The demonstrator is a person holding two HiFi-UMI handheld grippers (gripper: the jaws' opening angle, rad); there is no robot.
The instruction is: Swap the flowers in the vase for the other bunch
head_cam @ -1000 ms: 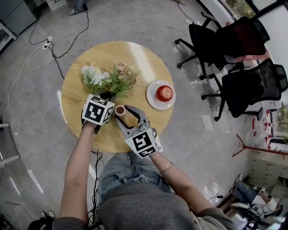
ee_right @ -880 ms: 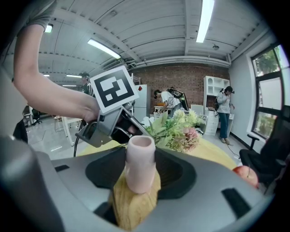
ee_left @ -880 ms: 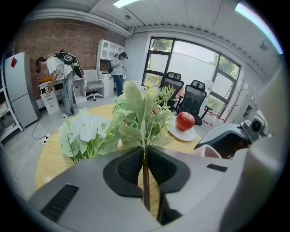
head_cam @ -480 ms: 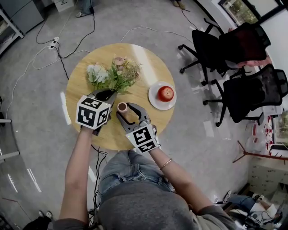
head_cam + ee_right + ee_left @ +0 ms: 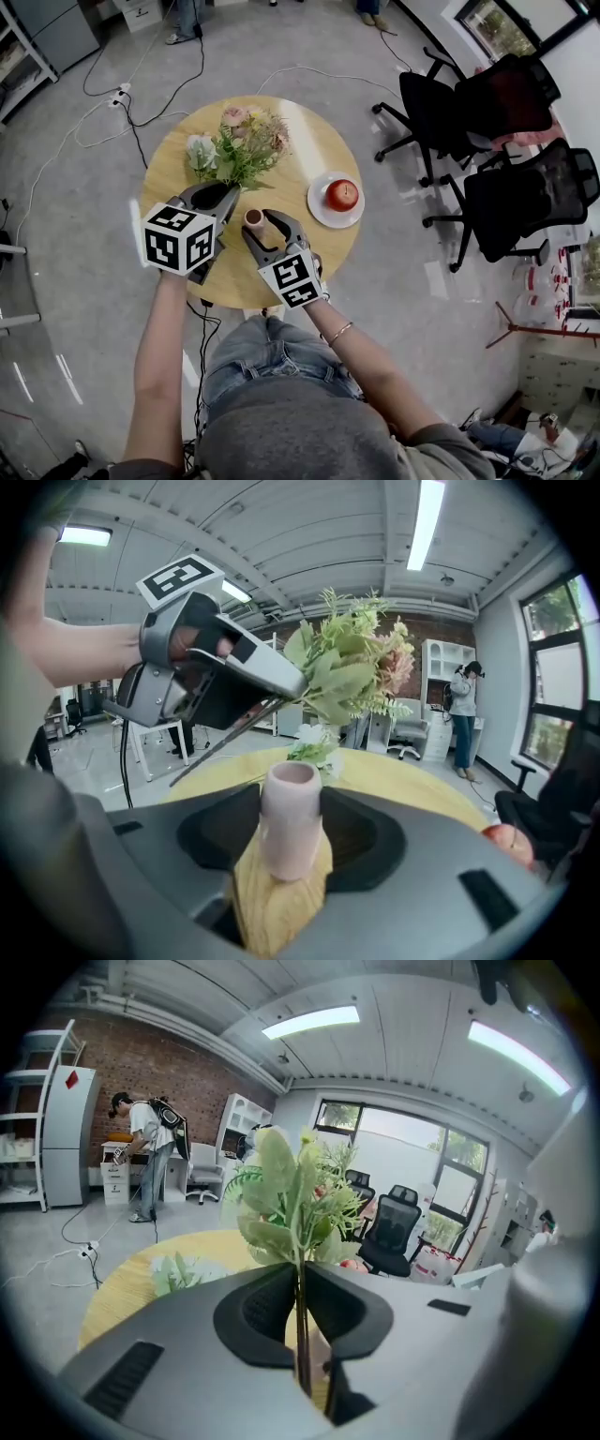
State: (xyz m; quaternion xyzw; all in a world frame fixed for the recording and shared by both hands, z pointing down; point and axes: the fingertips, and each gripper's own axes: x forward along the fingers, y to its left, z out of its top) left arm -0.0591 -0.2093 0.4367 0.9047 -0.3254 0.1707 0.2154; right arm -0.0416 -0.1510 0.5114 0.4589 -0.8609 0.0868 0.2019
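My left gripper [image 5: 228,193] is shut on the thin stems [image 5: 302,1335] of a green and pink flower bunch [image 5: 249,139], held in the air above the round wooden table [image 5: 309,141]. The stem ends [image 5: 214,748] stick out free below its jaws. A small pink vase [image 5: 253,218] stands with nothing in its mouth, and my right gripper [image 5: 265,230] is shut on the vase [image 5: 290,822]. A white flower bunch [image 5: 199,150] lies on the table at the far left and shows low in the left gripper view [image 5: 183,1271].
A red apple [image 5: 342,194] sits on a white plate [image 5: 319,211] right of the vase. Black office chairs [image 5: 469,103] stand right of the table, with cables [image 5: 141,89] on the floor behind it. A person [image 5: 145,1152] stands far off by shelves.
My left gripper has risen with the green and pink bunch, which now hangs higher and farther over the table. The right gripper and vase have stayed put.
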